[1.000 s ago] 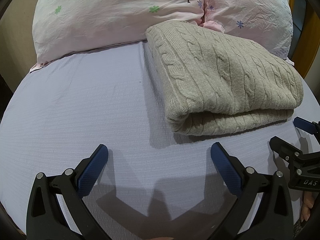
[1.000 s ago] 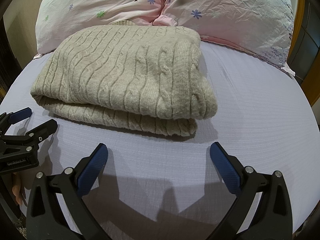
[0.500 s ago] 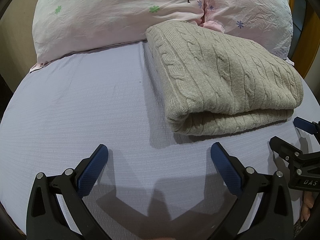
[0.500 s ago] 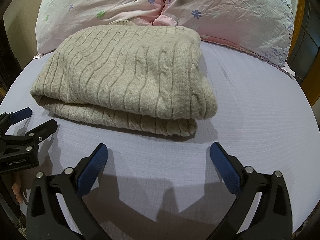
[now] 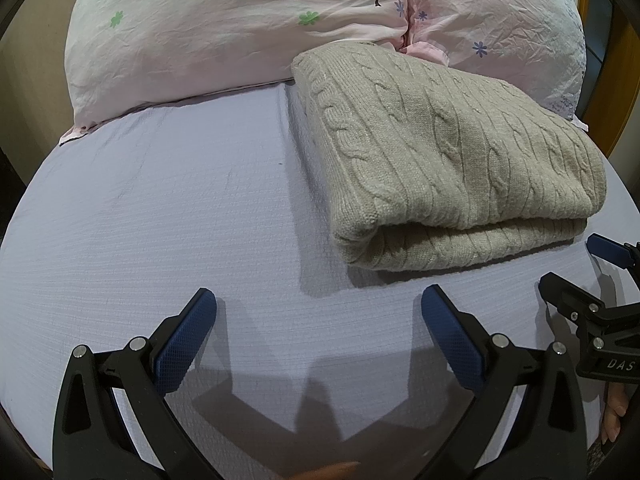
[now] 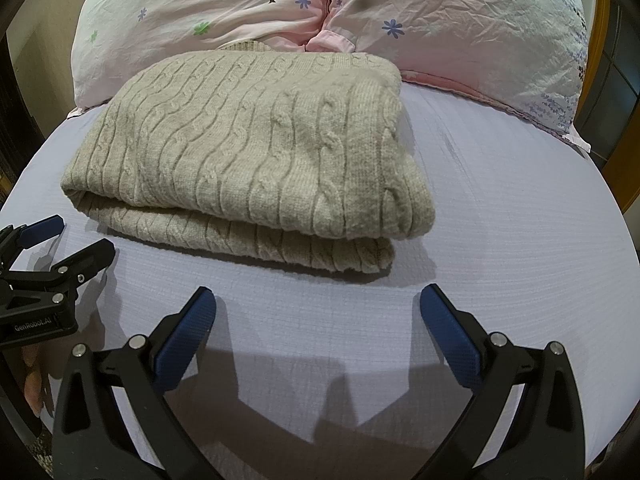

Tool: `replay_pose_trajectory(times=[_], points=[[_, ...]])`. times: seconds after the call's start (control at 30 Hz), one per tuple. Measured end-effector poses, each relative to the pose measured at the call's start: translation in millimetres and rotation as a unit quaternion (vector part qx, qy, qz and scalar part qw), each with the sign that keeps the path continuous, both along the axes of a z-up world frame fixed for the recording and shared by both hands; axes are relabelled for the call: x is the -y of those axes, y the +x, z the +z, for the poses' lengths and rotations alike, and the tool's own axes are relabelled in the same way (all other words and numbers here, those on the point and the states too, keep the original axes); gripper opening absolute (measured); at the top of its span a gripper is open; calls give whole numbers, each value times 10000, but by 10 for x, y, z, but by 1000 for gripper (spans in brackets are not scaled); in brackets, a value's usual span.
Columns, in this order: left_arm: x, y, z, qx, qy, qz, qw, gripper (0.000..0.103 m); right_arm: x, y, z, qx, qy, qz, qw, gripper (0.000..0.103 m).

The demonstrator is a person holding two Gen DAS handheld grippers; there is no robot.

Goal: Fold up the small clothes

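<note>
A beige cable-knit sweater (image 5: 452,152) lies folded in a thick rectangle on the lavender bed sheet (image 5: 160,208), its far end against the pillows. It also shows in the right wrist view (image 6: 256,152). My left gripper (image 5: 318,316) is open and empty, low over the sheet, short of the sweater's near left corner. My right gripper (image 6: 318,316) is open and empty, just short of the sweater's near edge. Each gripper shows at the edge of the other's view, the right one (image 5: 576,268) and the left one (image 6: 68,236), both apart from the sweater.
Two pink floral pillows (image 5: 240,28) (image 6: 460,24) lie along the head of the bed behind the sweater. A wooden frame (image 5: 624,80) stands at the right. Bare sheet (image 6: 520,208) lies to either side of the sweater.
</note>
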State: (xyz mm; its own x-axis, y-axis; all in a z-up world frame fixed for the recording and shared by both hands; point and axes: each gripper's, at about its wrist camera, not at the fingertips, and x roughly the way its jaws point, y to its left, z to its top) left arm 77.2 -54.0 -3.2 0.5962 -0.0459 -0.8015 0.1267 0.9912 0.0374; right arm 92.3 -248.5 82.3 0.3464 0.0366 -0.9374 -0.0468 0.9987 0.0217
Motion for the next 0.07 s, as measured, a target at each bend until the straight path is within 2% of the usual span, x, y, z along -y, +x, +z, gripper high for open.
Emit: replay_pose_trajectory(times=[0.07], points=[[1, 0, 0, 0, -1, 0, 10000, 102, 3, 1, 0, 0, 0, 0, 10000, 101]])
